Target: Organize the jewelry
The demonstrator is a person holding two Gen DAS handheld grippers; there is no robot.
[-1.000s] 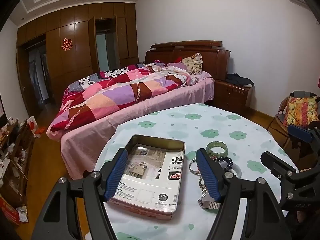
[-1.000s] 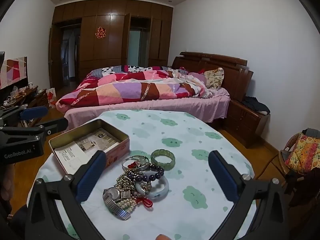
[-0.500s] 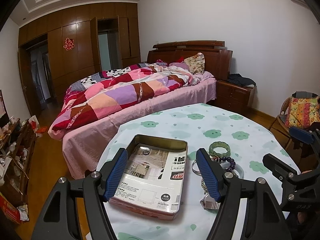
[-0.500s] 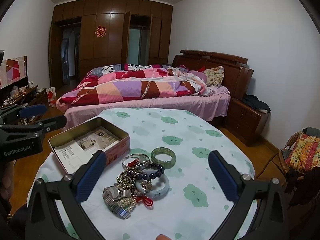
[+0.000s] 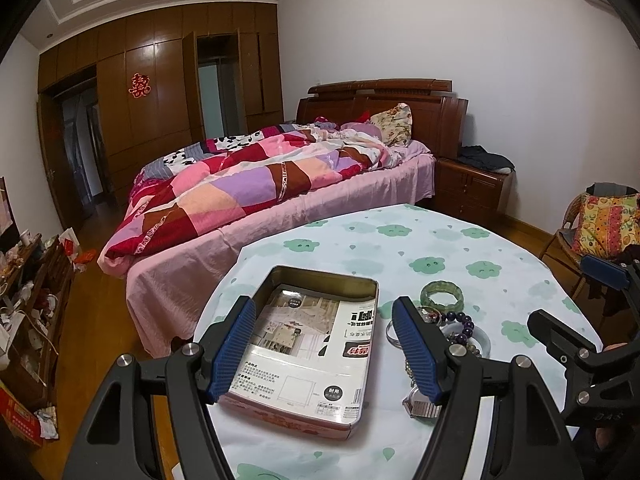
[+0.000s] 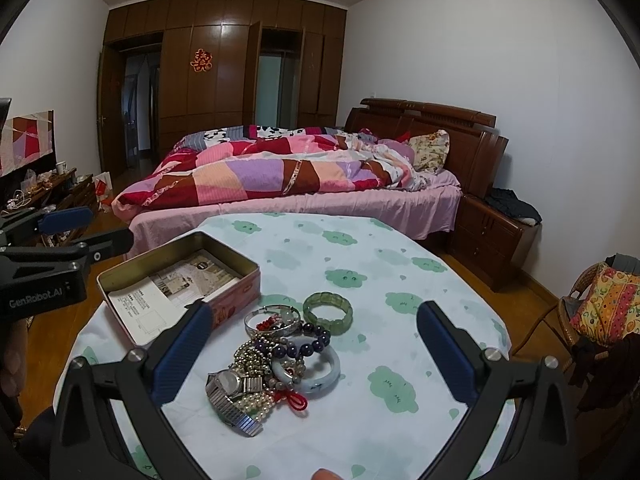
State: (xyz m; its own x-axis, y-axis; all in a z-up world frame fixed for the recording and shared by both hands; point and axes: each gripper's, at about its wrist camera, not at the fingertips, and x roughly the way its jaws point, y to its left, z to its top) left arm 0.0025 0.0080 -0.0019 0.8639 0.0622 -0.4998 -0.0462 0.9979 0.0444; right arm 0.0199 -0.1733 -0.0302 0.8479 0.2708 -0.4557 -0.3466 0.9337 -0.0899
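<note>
L gripper (image 5: 324, 346) hovers above the table (image 5: 400, 240), fingers spread wide w/ nothing between them, aimed over the tin box (image 5: 312, 408). R gripper (image 6: 314, 350) also above the table, fingers spread even wider, empty, aimed over the jewelry pile (image 6: 276, 364).

Tin box sits at the table's near-left edge, lid off, printed paper lying flat inside; in the L view its long axis runs away from the camera, in the R view it angles toward the far right.

Jewelry pile lies just right of the box, near the table's front. Watch (image 6: 232, 394) at the near end, metal band trailing toward the camera. Green bracelet (image 6: 328, 312) flat at the far end, silver bangle (image 6: 272, 318) beside it, pale bangle (image 6: 316, 372) on the right side, dark beads across the middle.
</note>
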